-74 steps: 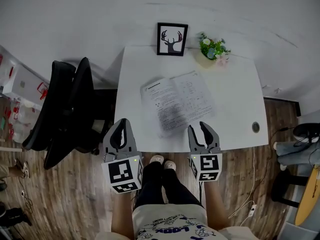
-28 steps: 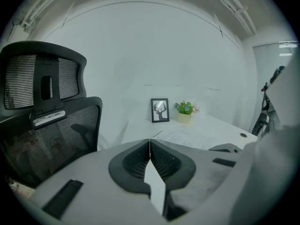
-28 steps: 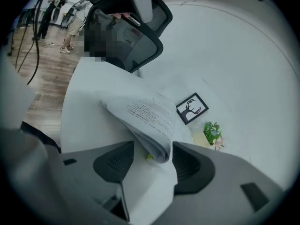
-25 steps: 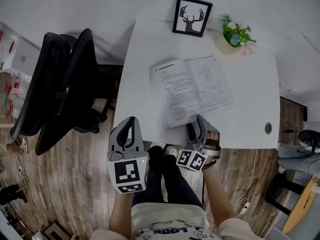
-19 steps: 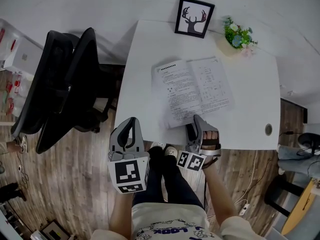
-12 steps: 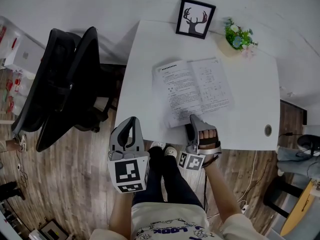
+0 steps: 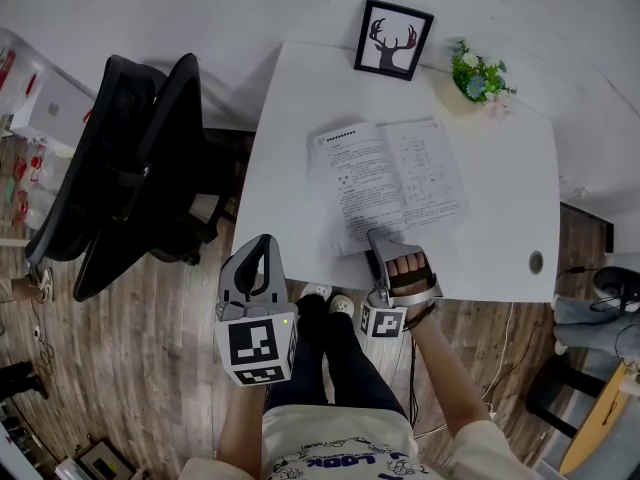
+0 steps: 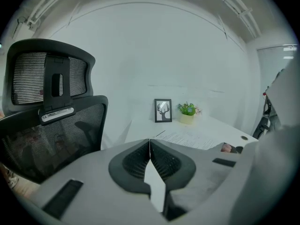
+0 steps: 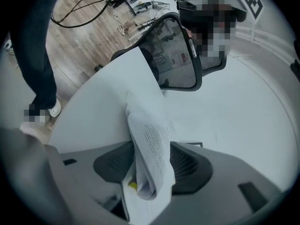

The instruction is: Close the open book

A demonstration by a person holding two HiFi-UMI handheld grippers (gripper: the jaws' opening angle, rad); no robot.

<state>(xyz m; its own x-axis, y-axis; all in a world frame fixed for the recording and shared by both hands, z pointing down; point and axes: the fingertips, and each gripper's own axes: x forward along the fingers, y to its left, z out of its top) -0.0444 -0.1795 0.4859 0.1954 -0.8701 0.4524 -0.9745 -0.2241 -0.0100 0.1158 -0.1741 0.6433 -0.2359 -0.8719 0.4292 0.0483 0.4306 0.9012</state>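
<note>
Since the earliest frame our right gripper [image 7: 385, 240] has left its spot off the near table edge, rolled onto its side and come in over the near edge of the book [image 7: 390, 183]. Our left gripper [image 7: 256, 243] has barely shifted.

The book lies open on the white table [image 7: 300, 98], both printed halves spread flat in the head view, its spine running away from us. We judge the closing as only just begun: nothing is folded over yet. The grip, though, looks made. In the right gripper view a curled sheaf of printed leaves stands between the two pads and fills the gap, so we take that gripper as clamped on the book's near edge, close to the near end of the spine. Which half those leaves belong to we cannot tell for sure.

Our left gripper hangs off the table's near-left corner, well apart from the book, pads pressed together with nothing between them.

What is left, as we see it, is the whole fold: swing the held leaves across the spine and lay them flat.
</note>
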